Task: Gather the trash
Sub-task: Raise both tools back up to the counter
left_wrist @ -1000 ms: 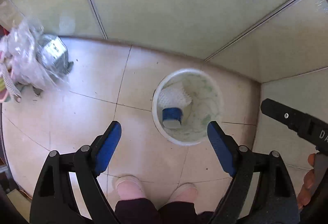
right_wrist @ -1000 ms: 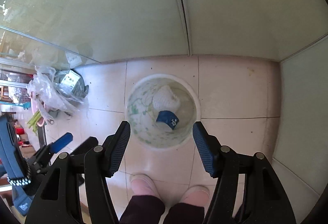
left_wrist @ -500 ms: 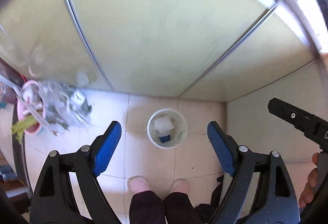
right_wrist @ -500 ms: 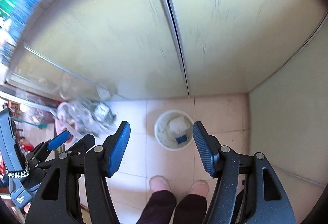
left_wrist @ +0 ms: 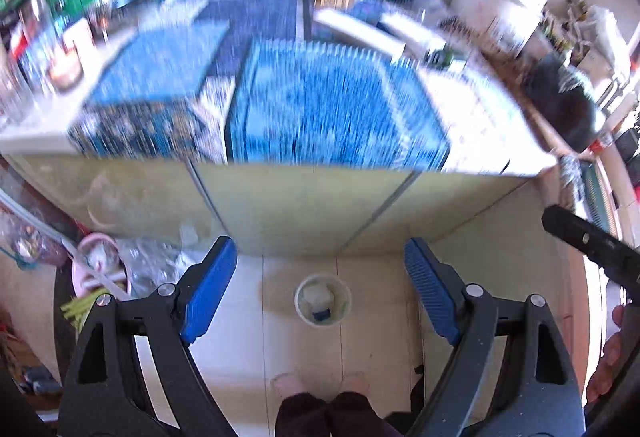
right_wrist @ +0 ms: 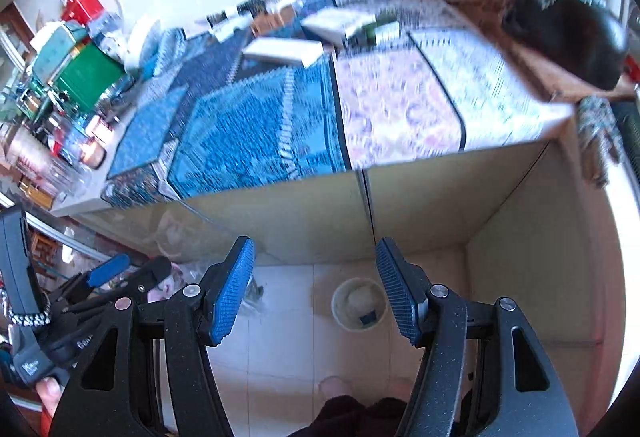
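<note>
A small white trash bin (left_wrist: 322,304) stands on the tiled floor far below, with white crumpled trash and a blue item inside; it also shows in the right wrist view (right_wrist: 359,303). My left gripper (left_wrist: 320,289) is open and empty, high above the bin. My right gripper (right_wrist: 316,287) is open and empty, also high above the floor. Both sit at about the height of a cabinet top covered with blue patterned cloths (left_wrist: 336,109), blurred by motion.
The cabinet top (right_wrist: 400,105) carries white boxes (right_wrist: 284,51), a green box (right_wrist: 86,77), glasses at the left and a black bag (right_wrist: 568,33) at the right. A plastic bag pile and pink basin (left_wrist: 100,269) lie on the floor left of the bin. My feet (left_wrist: 316,385) show below.
Both grippers have risen quickly away from the bin; it has shrunk in view and the cabinet top has come into sight. Both grippers stayed open and empty.
</note>
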`<state>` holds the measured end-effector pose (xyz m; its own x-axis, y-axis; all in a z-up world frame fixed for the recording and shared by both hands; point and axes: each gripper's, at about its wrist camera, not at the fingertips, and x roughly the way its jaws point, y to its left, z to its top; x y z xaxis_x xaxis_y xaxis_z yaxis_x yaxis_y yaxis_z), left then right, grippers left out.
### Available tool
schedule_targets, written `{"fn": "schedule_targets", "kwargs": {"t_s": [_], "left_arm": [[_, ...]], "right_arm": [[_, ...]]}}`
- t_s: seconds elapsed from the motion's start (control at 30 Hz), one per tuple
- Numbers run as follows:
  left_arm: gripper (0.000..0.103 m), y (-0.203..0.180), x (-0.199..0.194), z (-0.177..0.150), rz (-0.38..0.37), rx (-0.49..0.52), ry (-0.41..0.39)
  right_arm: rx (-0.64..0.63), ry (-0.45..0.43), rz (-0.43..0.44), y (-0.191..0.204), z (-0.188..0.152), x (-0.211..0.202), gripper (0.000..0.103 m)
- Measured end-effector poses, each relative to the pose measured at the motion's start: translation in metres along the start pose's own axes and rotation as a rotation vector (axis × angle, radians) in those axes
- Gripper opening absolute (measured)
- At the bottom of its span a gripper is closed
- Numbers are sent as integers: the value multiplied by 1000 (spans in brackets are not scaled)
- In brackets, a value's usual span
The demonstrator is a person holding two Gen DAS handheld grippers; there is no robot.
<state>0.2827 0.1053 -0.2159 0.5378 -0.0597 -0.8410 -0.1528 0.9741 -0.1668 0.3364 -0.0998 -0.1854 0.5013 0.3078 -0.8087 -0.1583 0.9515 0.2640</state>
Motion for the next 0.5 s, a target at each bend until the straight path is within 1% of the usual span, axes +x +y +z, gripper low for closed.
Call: {"fn": "schedule_targets", "kwargs": {"t_s": [0.1,0.17,0.27,0.4,0.5], "left_arm": [[85,-5,-23,19,-2,17,-51],[85,-10,-34,29,7,32,-72],[85,-14,-45,46,4,39,-93],[85,-22,-47,71,11,42,-117],[85,-32,-39,93,23,34,-133]], "right_arm": [[-5,-48,-18,5,8,-15,61],[0,-63,-24,9,17,-29,62],[12,-80,-36,0,30,-42,62],[27,-94,-43,-15,52,-38,62],[19,-112,-48,-33,73,-37,62]]}}
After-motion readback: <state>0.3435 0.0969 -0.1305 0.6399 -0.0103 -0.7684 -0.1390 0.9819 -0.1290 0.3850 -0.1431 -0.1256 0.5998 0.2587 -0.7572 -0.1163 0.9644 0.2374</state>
